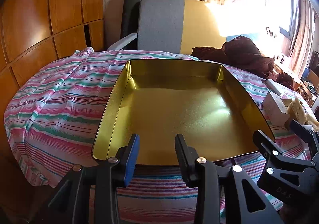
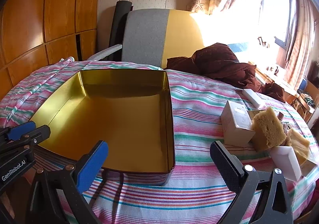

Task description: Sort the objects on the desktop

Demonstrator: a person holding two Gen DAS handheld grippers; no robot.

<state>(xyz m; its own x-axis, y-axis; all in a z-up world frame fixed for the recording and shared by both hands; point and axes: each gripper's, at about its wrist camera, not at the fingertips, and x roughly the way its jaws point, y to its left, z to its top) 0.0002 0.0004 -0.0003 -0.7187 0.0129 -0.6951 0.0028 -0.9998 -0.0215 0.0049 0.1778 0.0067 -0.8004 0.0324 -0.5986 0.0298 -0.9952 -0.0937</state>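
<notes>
A shallow rectangular metal tin with a gold-coloured inside (image 2: 119, 124) sits open and empty on a table draped in a pink, green and white striped cloth (image 2: 199, 104), as two hand-held black grippers hover at its near edge. The left gripper (image 1: 156, 152), its fingers a modest gap apart and holding nothing, points over the tin's near wall. The right gripper (image 2: 159, 161) is spread wide, also empty, straddling the tin's near right corner, with one blue-padded finger (image 2: 91, 162) over the tin and the other finger over bare cloth.

To the right of the tin (and well clear of it) lies a cluster of things: a small white cardboard box (image 2: 236, 124), a yellow porous sponge block (image 2: 268, 129) leaning against it, a second sponge piece (image 2: 299, 142), a white rectangular block (image 2: 287, 162) nearest the right gripper, and a flat white bar (image 2: 252, 94) farther back. A brown quilted garment (image 2: 223, 64) is heaped at the table's far side.
</notes>
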